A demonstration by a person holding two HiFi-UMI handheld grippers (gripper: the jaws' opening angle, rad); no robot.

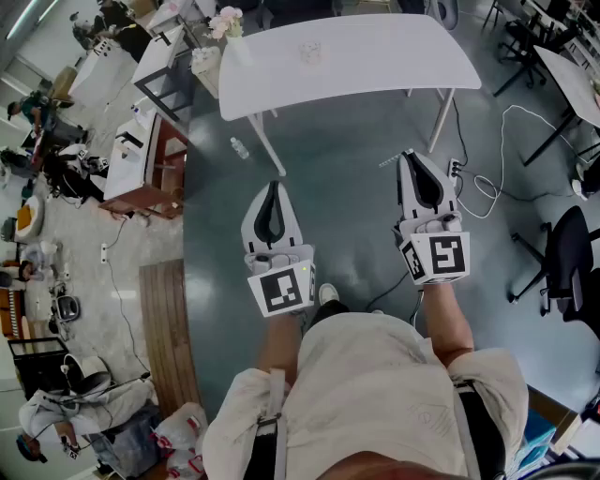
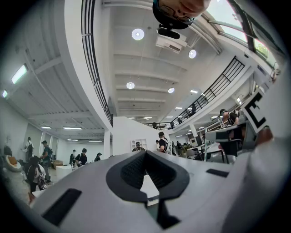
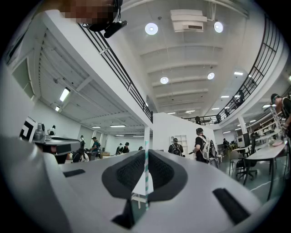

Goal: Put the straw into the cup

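A white table (image 1: 375, 56) stands ahead of me with a small clear cup (image 1: 310, 53) on it, well beyond both grippers. My right gripper (image 1: 409, 155) is shut on a thin teal-and-white striped straw (image 1: 389, 162), which sticks out to the left of its tip. In the right gripper view the straw (image 3: 146, 173) runs upright between the pads of the right gripper (image 3: 146, 152). My left gripper (image 1: 273, 185) is held level beside it over the floor. Its jaws meet with nothing between them, as the left gripper (image 2: 145, 152) shows in its own view.
A vase of flowers (image 1: 225, 21) stands at the table's left corner. On the floor lie a plastic bottle (image 1: 240, 148) and a power strip with cables (image 1: 457, 169). A brown cabinet (image 1: 141, 159) is at left, an office chair (image 1: 572, 253) at right.
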